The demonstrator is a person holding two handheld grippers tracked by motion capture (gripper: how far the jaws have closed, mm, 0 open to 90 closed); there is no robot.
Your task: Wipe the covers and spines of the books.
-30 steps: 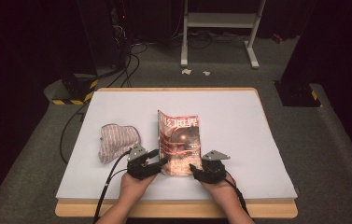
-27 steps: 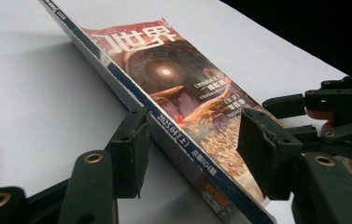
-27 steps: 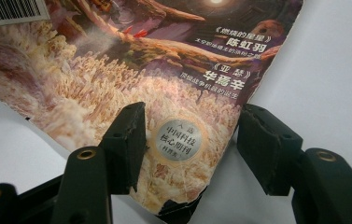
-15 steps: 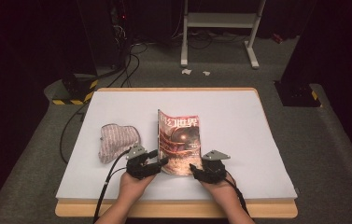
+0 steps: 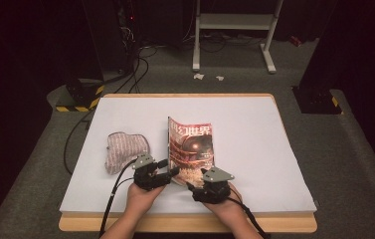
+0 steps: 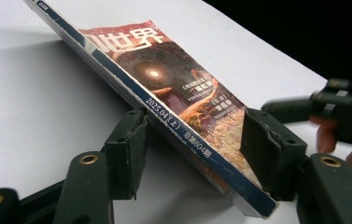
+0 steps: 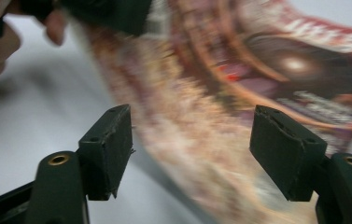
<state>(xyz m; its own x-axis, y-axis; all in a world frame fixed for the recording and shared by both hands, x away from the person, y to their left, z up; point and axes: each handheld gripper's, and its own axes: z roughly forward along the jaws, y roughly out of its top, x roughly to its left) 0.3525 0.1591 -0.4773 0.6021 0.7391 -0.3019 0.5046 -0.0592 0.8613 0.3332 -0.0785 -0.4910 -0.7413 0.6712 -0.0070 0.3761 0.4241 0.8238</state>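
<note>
A magazine [image 5: 192, 147] with a red-brown cover lies mid-table, its left spine edge tilted up off the white tabletop [image 5: 254, 129]. My left gripper [image 5: 171, 172] is shut on its near-left corner. In the left gripper view the magazine [image 6: 164, 79] runs between the jaws of the left gripper [image 6: 194, 140], one pad under the spine and one on the cover. My right gripper [image 5: 191, 186] is at the magazine's near edge. Its jaws have just been opening. In the right gripper view the right gripper [image 7: 192, 144] stands open, with the blurred cover [image 7: 267, 70] beyond the pads and untouched.
A striped pinkish cloth pouch [image 5: 123, 149] lies left of the magazine, close to the left hand. Cables [image 5: 75, 144] hang off the table's left side. A metal stand [image 5: 234, 30] and a yellow-black striped block [image 5: 75, 102] sit on the floor beyond.
The right gripper has slid a little to the left along the magazine's near edge. The left gripper and the raised magazine have stayed where they were.
</note>
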